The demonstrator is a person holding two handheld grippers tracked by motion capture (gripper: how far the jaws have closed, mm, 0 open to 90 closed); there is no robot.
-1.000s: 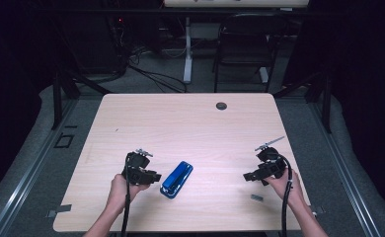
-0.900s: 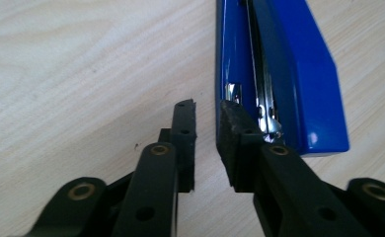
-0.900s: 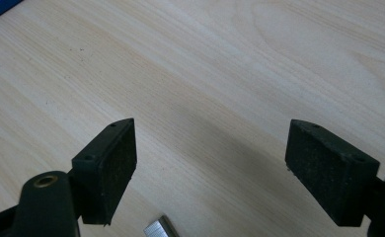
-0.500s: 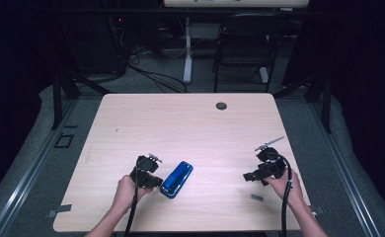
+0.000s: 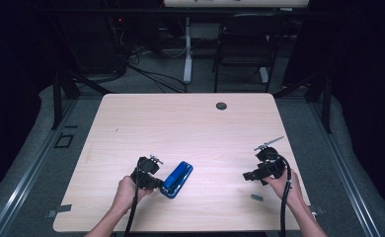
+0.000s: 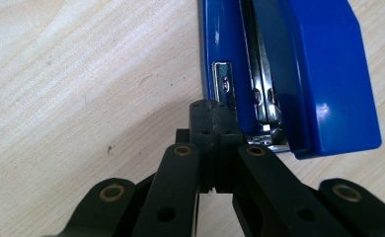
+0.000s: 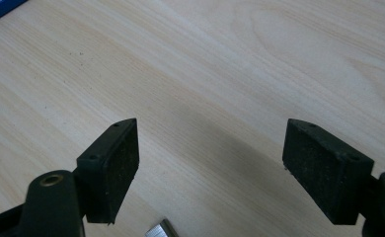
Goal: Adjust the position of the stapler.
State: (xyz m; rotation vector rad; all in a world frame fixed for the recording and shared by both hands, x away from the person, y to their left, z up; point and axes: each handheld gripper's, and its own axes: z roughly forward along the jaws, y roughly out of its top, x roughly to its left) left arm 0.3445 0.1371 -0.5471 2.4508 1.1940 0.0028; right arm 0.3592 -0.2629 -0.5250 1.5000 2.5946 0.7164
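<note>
Half the stapler [image 6: 299, 74] cut off.

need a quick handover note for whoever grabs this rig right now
Left gripper: jaws have just closed and are now shut, with nothing between them, tips against the front end of the blue stapler, beside its base.
Right gripper: open, holding nothing, held above the bare wooden table on the right.
Stapler: lies flat near the table's front edge, closed. A small metal piece lies near the right gripper.
Done: left gripper brought up to the stapler.
Left: stapler not gripped or lifted; probably reopen the left gripper to grasp it.
</note>
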